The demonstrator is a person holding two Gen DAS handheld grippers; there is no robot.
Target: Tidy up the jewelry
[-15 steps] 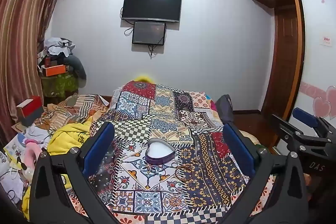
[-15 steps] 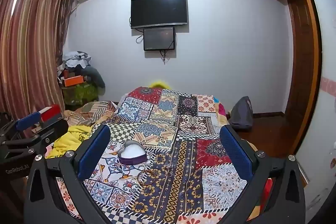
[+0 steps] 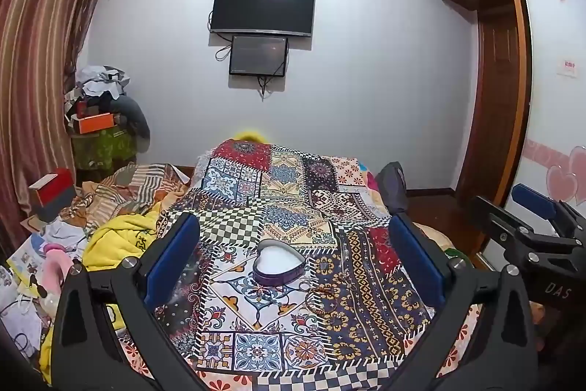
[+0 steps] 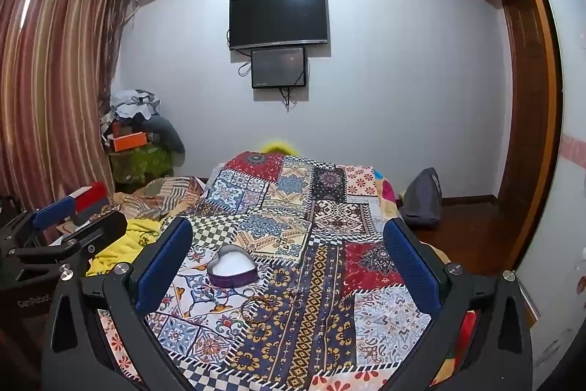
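Observation:
A heart-shaped purple box with a white inside lies open on the patchwork bedspread. The same box shows left of centre in the right wrist view. Thin rings and bangles lie on the cloth just right of the box, and these bangles are hard to make out against the pattern. My left gripper hovers open above the bed with nothing between its fingers. My right gripper is open too and holds nothing. Each gripper appears at the edge of the other's view.
A yellow garment and mixed clutter lie left of the bed. A red box and a piled stand sit by the striped curtain. A dark bag leans at the bed's right side, near the wooden wardrobe.
Both views have shifted only slightly. The box sits a touch higher in the left view; nothing was taken hold of or let go.

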